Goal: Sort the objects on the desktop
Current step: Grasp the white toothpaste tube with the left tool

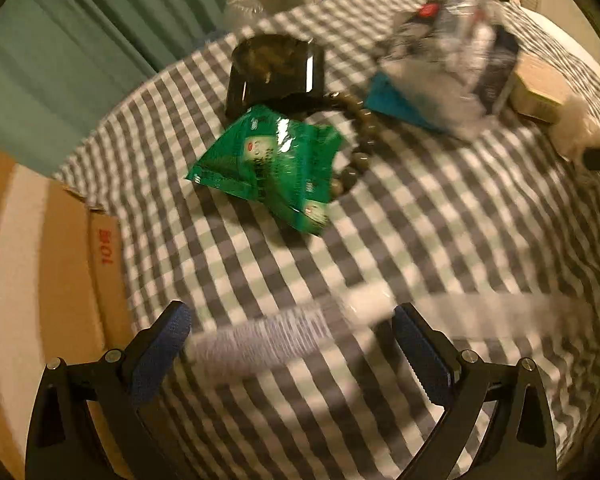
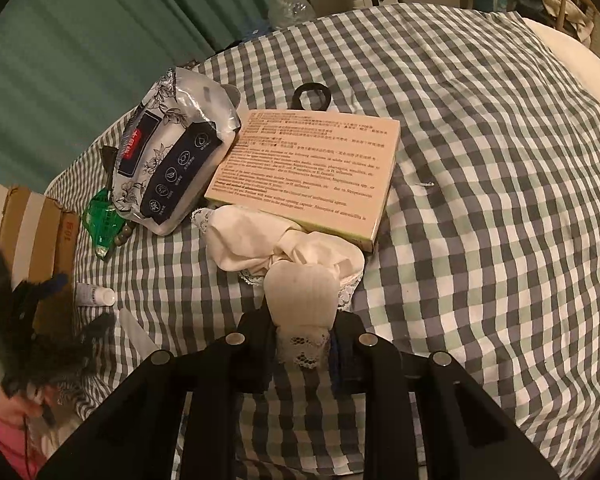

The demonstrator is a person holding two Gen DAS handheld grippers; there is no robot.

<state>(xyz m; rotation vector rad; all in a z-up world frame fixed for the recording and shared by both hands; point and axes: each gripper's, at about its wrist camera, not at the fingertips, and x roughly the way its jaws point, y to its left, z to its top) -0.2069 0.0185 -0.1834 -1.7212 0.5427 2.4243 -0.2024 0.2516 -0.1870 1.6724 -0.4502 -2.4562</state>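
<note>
My right gripper (image 2: 303, 354) is clenching the lacy edge of a cream-white, crumpled fabric piece (image 2: 260, 236), which is lying on the checked table (image 2: 480, 160) against the beige flat cardboard box (image 2: 308, 164). It looks light, limp and snag-prone, so I am pinching a bunched fold. My left gripper (image 1: 292, 344) is hanging released over a blurred white tube (image 1: 260, 340).

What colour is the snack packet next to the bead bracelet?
Green snack packet, with small white and red print; the left wrist view shows it best.
</note>
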